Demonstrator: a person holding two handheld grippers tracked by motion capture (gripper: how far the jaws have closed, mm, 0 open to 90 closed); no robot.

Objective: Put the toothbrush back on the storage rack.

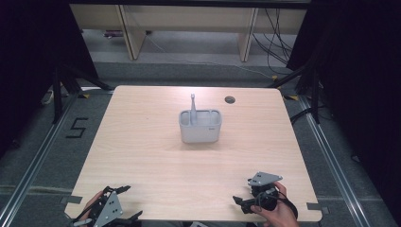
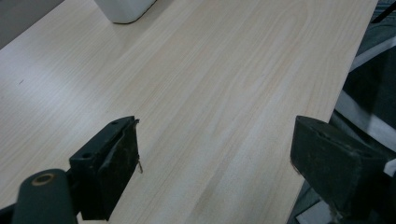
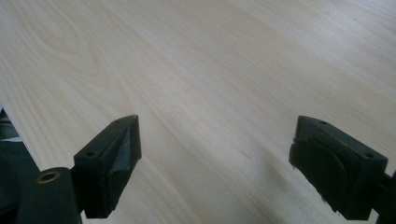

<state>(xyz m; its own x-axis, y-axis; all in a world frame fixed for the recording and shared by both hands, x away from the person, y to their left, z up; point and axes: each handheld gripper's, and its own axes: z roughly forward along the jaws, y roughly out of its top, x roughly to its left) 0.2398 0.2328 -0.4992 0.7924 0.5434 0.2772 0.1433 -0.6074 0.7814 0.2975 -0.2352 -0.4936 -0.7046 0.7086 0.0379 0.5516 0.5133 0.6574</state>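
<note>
A pale grey caddy (image 1: 200, 128) stands upright near the middle of the wooden table (image 1: 142, 146). A grey utensil handle (image 1: 193, 105) sticks up from its back left compartment. My left gripper (image 1: 130, 202) is held at the table's front left corner and is open, with bare wood between its jaws (image 2: 215, 144). The caddy's lower corner (image 2: 123, 9) appears far ahead in the left gripper view. My right gripper (image 1: 242, 190) sits low at the front right, also open over bare wood (image 3: 215, 140). Both are far from the caddy.
A round cable hole (image 1: 230, 100) lies near the table's far edge, right of the caddy. The table's right edge (image 2: 327, 116) runs close by the left gripper's right jaw. Grey floor with metal rails (image 1: 331, 156) surrounds the table.
</note>
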